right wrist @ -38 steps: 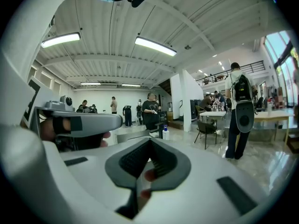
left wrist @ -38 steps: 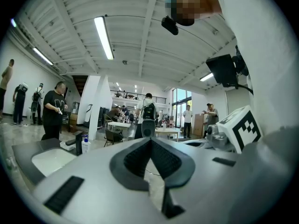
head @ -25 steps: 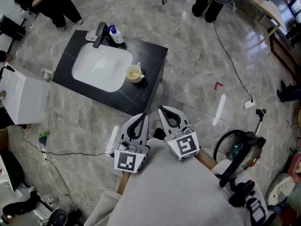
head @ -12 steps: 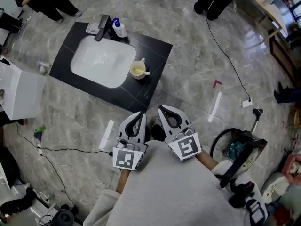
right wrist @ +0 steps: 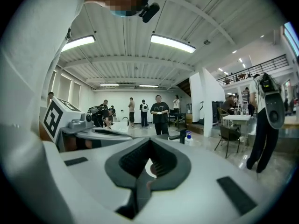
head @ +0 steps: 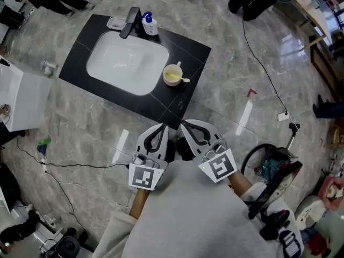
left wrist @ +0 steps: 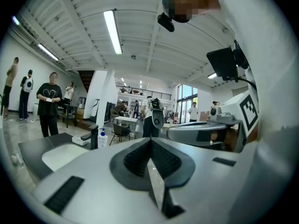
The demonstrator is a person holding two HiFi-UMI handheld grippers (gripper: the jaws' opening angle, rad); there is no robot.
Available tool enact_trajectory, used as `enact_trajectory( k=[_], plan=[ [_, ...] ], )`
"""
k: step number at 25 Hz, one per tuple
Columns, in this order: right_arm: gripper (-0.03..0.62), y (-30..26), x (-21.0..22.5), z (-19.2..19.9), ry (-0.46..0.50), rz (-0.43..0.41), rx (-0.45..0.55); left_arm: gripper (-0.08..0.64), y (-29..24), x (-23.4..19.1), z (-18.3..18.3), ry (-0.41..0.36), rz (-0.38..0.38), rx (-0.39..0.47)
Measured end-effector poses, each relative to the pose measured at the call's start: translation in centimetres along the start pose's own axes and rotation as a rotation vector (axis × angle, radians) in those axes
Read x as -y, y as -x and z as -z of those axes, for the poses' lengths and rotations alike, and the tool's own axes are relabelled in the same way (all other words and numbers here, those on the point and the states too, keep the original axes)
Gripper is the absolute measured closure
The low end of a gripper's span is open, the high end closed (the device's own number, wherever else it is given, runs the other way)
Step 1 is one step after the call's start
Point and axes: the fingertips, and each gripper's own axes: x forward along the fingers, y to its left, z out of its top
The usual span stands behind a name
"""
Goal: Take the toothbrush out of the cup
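Note:
A cream cup [head: 172,74] stands on the black counter [head: 191,50] just right of the white sink [head: 126,62]. A toothbrush [head: 184,80] leans out of the cup toward the right. My left gripper [head: 162,127] and right gripper [head: 181,124] are held side by side close to my body, over the floor short of the counter's near edge. Both point toward the counter. In the left gripper view the jaws [left wrist: 150,139] meet at the tips with nothing between them. In the right gripper view the jaws [right wrist: 150,143] are likewise shut and empty.
A black faucet [head: 129,22], a soap bottle [head: 150,24] and a soap dish [head: 114,21] sit behind the sink. A white box [head: 21,98] stands at left. Cables [head: 64,165] cross the floor, and a machine [head: 271,172] is at right. People stand beyond the counter.
In the head view the counter and cup have shifted to the right and drawn nearer to the grippers. Both grippers stay shut and side by side.

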Motion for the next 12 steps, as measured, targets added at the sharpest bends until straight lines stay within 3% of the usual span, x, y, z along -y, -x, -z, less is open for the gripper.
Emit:
enact_trajectory(
  k=[12],
  plan=[
    [0.588, -1.7, 1.7, 2.5, -0.015, 0.02, -0.027, 0.557, -0.8, -1.7, 2.6, 0.015, 0.029, -0.078]
  ],
)
